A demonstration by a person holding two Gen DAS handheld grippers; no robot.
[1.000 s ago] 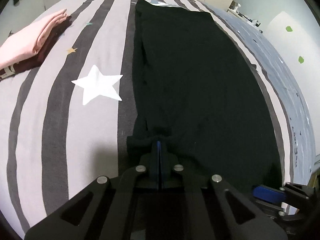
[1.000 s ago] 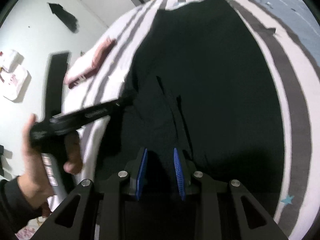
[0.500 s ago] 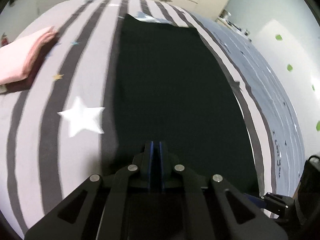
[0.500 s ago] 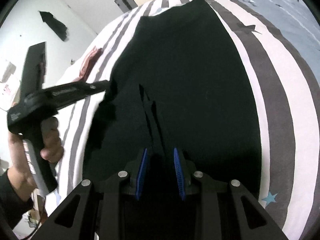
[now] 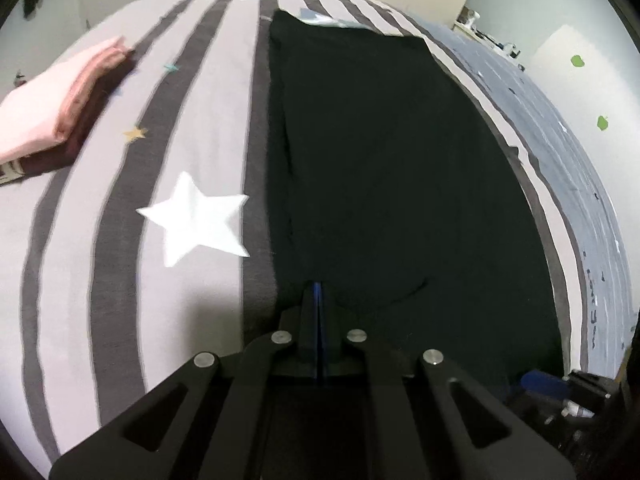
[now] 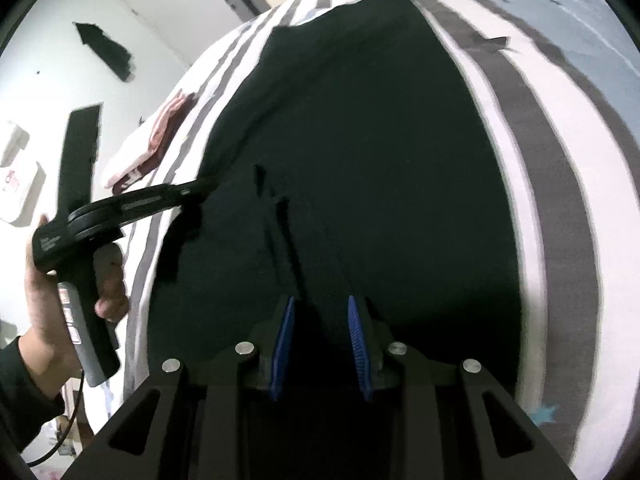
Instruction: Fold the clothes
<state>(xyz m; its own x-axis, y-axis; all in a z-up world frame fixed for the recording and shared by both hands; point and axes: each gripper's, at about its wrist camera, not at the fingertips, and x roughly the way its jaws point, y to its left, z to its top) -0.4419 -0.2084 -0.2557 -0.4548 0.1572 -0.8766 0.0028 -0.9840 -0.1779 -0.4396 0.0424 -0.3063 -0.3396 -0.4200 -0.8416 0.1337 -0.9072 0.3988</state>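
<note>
Over the last second both hands carried the near edge of the black garment [image 5: 384,168] a short way across the striped bed [image 5: 192,128], and its length now lies flatter, with fewer ripples by the near hem. Left hand-held gripper [image 5: 318,292] is closed, pinching the near-left edge; right hand-held gripper [image 6: 320,320] sits part-way closed over a bunched ridge of cloth, though firm contact cannot be confirmed. Looks like smoothing before a fold; folded pink stack [image 5: 60,116] lies well apart.

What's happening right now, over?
Left gripper shut on black cloth garment. Right gripper grips its bunched edge. Folded pink clothes lie clear.
</note>
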